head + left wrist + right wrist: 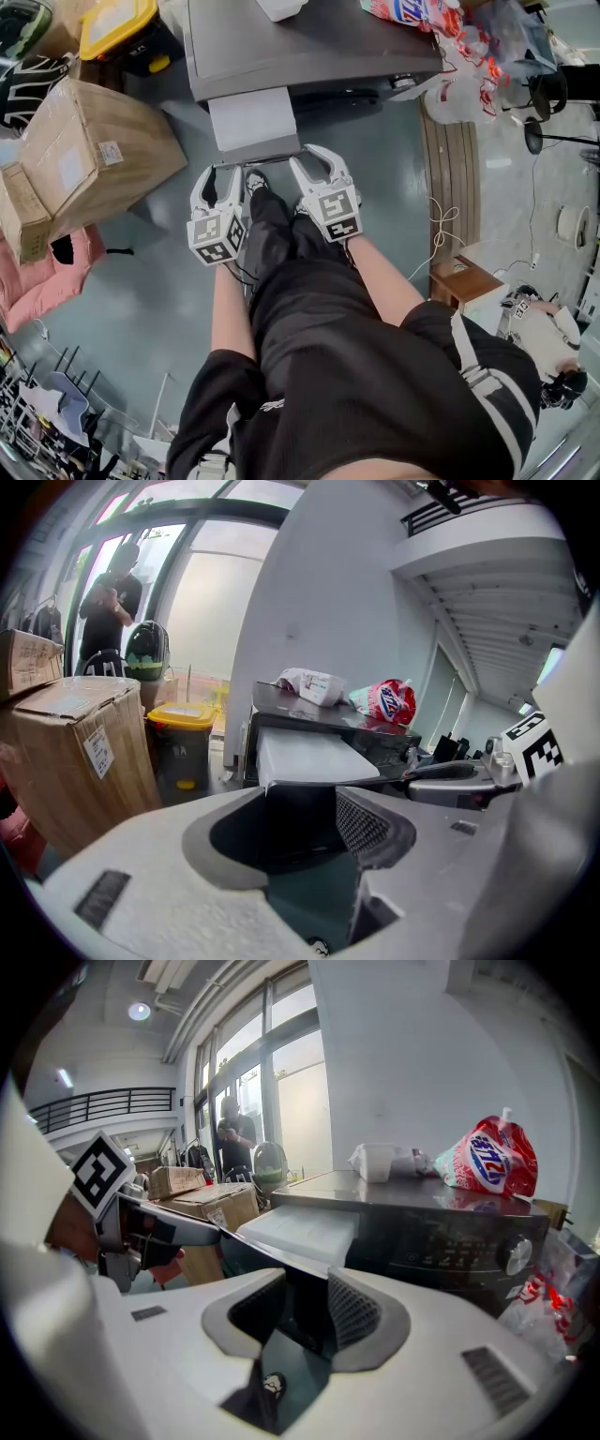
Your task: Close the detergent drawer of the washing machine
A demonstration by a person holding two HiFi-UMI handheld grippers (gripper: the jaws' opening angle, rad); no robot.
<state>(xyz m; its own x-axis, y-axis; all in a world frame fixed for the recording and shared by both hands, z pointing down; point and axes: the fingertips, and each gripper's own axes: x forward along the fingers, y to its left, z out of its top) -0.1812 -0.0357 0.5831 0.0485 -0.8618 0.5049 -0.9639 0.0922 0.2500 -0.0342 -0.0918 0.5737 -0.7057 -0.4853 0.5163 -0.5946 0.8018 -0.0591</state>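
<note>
Head view, A: drawer (251, 117) pulled out of washer (309, 42); left tongs (228, 176) and right tongs (314, 163) both released, tips at its front edge.
Left gripper view, B: agreed; only here, a person (111, 597) by the window (211, 602).

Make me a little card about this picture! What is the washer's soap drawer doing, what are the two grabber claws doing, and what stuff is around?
washing machine: dark grey, seen from above
detergent drawer: white, pulled out, not closed yet
left gripper: jaws apart, at the drawer's front edge, gripping nothing
right gripper: jaws apart, at the drawer's front edge, gripping nothing
on the machine: red-and-white bag, white tub
beside the machine: cardboard box, yellow-lidded bin
</note>
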